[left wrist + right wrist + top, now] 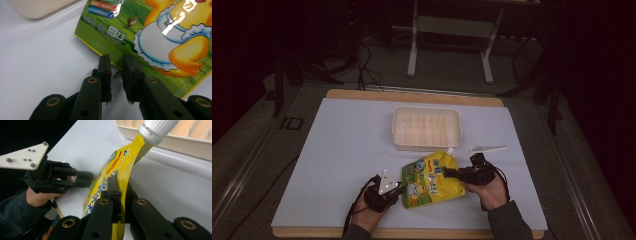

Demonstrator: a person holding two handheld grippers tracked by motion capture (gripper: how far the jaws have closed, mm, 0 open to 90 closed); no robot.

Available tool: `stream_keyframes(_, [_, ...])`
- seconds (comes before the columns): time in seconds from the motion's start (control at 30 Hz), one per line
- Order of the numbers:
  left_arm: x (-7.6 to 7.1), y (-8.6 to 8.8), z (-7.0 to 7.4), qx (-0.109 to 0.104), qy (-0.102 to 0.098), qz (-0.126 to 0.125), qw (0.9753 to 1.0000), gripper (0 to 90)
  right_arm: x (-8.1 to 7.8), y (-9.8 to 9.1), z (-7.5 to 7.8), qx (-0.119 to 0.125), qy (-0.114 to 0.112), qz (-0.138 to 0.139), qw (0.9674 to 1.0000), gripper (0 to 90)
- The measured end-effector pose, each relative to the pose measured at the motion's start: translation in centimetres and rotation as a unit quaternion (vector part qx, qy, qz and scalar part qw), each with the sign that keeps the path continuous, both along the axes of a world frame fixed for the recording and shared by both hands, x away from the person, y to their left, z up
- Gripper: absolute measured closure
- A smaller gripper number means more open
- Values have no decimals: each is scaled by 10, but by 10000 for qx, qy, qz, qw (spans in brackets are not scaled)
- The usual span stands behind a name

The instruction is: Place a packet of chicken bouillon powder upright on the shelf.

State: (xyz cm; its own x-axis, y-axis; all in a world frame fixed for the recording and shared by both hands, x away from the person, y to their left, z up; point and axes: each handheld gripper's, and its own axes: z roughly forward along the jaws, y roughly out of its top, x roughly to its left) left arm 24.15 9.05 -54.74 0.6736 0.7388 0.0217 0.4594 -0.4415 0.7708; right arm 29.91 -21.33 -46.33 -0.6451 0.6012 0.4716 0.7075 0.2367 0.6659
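A yellow and green spouted pouch (pixel 432 177) printed with a cartoon duck lies tilted on the white mat, its white cap (pixel 451 149) pointing toward the tray. My right gripper (pixel 446 172) is shut on the pouch's right edge; in the right gripper view the jaws (pixel 120 182) pinch the yellow film (pixel 117 167) and lift that side. My left gripper (pixel 401 189) sits at the pouch's lower left corner. In the left gripper view its jaws (pixel 116 58) stand slightly apart, with the pouch's green edge (pixel 160 37) just beyond the tips and not pressed.
A cream ribbed tray (pixel 427 108) stands empty just behind the pouch, its rim close to the cap (pixel 157 127). A small white strip-like object (pixel 488 148) lies to the tray's right. The white mat (pixel 342 150) covers a wooden table; dark stands and cables lie beyond.
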Motion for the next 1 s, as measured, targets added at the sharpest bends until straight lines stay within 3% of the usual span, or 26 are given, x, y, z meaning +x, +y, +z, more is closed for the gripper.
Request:
stream_keyframes(0.47, [9,37,9,-55,-229,661,9975,646,0,17,16,-68,-157,174,9997,900])
stream_keyframes(0.67, [15,54,12,5,-332,986,9946,616,-2,27,25,-66,-226,290,9993,900])
stream_keyframes(1.0, [22,63,8,89,-378,1255,9913,597,-4,40,36,6,-274,451,9986,900])
